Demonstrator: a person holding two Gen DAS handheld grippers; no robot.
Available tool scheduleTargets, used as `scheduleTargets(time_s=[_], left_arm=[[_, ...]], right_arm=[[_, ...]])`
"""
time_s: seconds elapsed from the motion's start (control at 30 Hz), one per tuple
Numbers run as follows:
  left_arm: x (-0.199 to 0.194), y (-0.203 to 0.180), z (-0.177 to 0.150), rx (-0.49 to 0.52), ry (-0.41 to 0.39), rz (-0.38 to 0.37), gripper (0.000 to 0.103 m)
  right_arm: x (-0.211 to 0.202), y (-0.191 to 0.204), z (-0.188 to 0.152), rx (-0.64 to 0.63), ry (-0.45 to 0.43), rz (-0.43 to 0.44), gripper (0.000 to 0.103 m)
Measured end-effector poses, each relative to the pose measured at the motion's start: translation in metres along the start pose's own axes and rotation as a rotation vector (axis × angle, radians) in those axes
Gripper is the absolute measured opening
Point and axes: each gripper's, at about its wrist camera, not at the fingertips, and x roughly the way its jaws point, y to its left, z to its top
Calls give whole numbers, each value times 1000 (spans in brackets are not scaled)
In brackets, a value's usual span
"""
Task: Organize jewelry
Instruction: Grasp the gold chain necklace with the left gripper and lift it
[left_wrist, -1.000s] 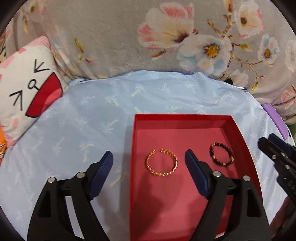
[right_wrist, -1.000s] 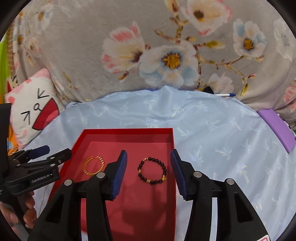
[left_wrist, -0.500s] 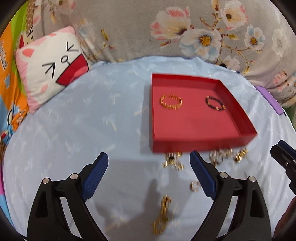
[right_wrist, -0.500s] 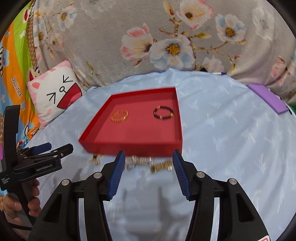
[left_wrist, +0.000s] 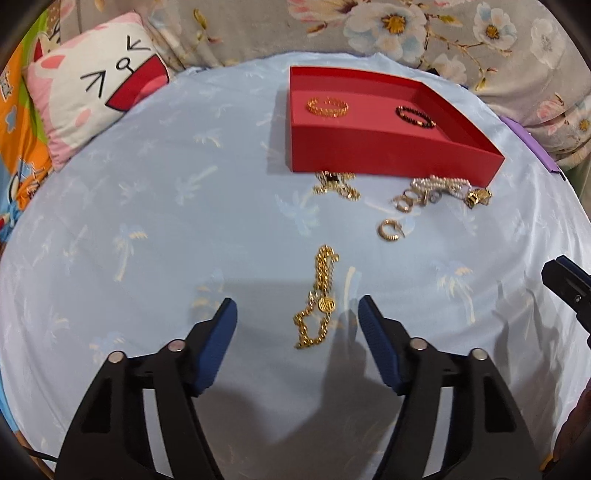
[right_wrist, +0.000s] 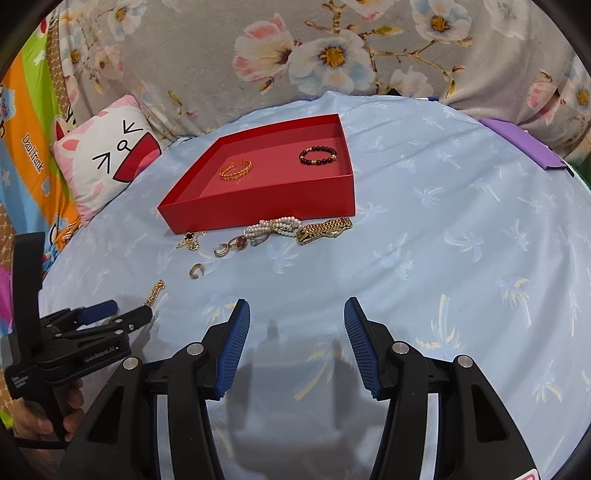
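A red tray (left_wrist: 391, 158) (right_wrist: 258, 218) on the light blue cloth holds a gold bangle (left_wrist: 327, 107) (right_wrist: 236, 171) and a dark bead bracelet (left_wrist: 415, 116) (right_wrist: 318, 155). Loose jewelry lies in front of it: a gold chain (left_wrist: 319, 299) (right_wrist: 155, 291), a gold hoop (left_wrist: 388, 230) (right_wrist: 196, 270), rings (right_wrist: 231, 246), a pearl piece (left_wrist: 441, 184) (right_wrist: 277, 227) and a gold watch band (right_wrist: 324, 229). My left gripper (left_wrist: 297, 325) is open, its fingers on either side of the gold chain. My right gripper (right_wrist: 297, 328) is open and empty over bare cloth.
A cat-face cushion (left_wrist: 92, 85) (right_wrist: 107, 155) lies at the back left. A floral grey fabric (right_wrist: 332, 48) rises behind the table. A purple flat object (right_wrist: 524, 147) sits at the back right edge.
Both grippers have pulled back from over the tray toward the near side and lowered. The left one now straddles the gold chain. The loose jewelry has come into view.
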Motion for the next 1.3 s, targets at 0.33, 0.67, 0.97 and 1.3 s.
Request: scheduleTargets(time_s=[0.33,0.67,0.97,1.3], left_arm=[[0,-3,-5,19,-19,11,28],[-4,0,-1,14,-10,-70,0],[-26,-1,11,11,-43,-116,0],[6,-11,12,38,-11,-80,12]], right_arm=[[6,2,-4,4,14,-1,53],[8,-2,-1,21,17,0,53],[8,-5,1,21,13,2,53],[10,-1,2,13,23,4,53]])
